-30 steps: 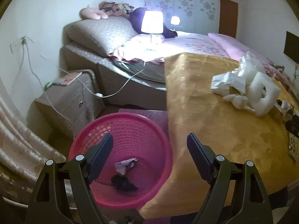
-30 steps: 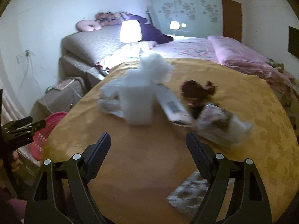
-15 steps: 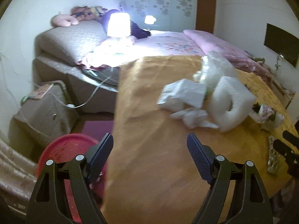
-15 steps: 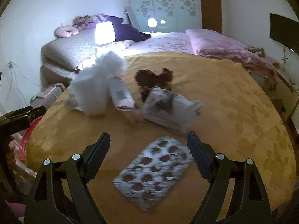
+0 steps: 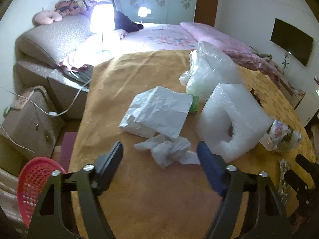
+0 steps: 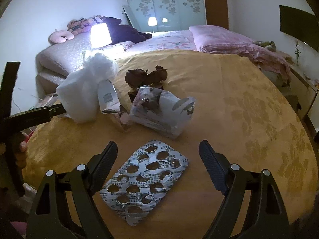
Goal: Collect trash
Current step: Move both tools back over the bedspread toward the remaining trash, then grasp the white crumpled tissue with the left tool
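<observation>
My left gripper point(image 5: 159, 159) is open and empty above the yellow-clothed table point(image 5: 139, 199), just before a crumpled white tissue point(image 5: 169, 151). Beyond it lie a folded white bag point(image 5: 157, 111), a white foam block point(image 5: 233, 121) and a clear plastic bag point(image 5: 209, 69). The pink basket point(image 5: 33, 189) is at the lower left, below the table edge. My right gripper point(image 6: 158, 155) is open and empty over an emptied silver blister pack point(image 6: 145, 181). Behind it lie a torn printed wrapper point(image 6: 159, 111), dried brown petals point(image 6: 145, 75) and the foam block point(image 6: 83, 97).
A bed point(image 5: 163, 35) with a lit lamp point(image 5: 102, 18) stands behind the table. A bedside cabinet point(image 5: 26, 119) with cables is on the left. The left gripper's arm shows in the right wrist view point(image 6: 30, 117) at the table's left edge.
My left gripper swung right from over the pink basket to the table, closing on the tissue. My right gripper shifted so the blister pack now lies between its fingers.
</observation>
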`<move>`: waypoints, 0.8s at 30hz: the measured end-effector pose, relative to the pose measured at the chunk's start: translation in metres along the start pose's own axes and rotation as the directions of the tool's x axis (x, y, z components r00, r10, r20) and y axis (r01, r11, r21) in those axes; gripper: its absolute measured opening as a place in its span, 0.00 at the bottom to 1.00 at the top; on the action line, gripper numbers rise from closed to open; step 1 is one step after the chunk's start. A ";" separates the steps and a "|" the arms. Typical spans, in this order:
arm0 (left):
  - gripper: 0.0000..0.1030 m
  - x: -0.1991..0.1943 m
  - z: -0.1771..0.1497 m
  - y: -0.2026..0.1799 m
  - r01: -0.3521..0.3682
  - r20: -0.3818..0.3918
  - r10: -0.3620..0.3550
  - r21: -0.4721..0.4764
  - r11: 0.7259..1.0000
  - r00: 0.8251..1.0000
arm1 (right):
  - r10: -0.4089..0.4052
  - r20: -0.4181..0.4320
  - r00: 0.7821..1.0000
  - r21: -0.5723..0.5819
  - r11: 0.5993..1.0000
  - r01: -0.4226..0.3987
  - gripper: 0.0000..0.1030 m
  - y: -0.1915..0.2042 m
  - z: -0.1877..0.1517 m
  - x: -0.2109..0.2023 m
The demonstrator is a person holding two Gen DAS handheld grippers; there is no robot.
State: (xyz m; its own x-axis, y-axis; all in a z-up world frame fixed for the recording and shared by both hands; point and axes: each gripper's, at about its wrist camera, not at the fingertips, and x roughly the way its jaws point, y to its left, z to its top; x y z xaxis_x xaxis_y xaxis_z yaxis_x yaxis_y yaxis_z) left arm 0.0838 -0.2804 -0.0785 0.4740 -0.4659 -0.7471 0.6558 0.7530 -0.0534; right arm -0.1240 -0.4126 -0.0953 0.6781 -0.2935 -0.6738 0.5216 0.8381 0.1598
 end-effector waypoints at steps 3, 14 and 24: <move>0.50 0.009 0.002 0.001 0.029 -0.029 -0.030 -0.021 0.999 0.999 | 0.000 -0.007 1.000 0.017 1.000 0.000 0.79 -0.005 -0.001 0.002; 0.35 -0.004 -0.010 0.007 0.044 -0.023 -0.044 -0.019 0.999 0.999 | 0.007 -0.026 1.000 0.043 0.999 -0.006 0.79 -0.007 -0.006 0.008; 0.35 -0.037 -0.044 0.015 0.012 -0.008 -0.012 0.019 1.000 1.000 | 0.027 -0.027 0.999 -0.032 0.999 -0.028 0.79 0.021 -0.014 0.008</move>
State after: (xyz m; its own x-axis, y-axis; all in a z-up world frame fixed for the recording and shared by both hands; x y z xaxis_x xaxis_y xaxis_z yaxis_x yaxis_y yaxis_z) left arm 0.0506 -0.2311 -0.0803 0.4615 -0.4715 -0.7514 0.6728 0.7382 -0.0500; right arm -0.1146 -0.3911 -0.1071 0.6777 -0.2585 -0.6884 0.4860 0.8600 0.1555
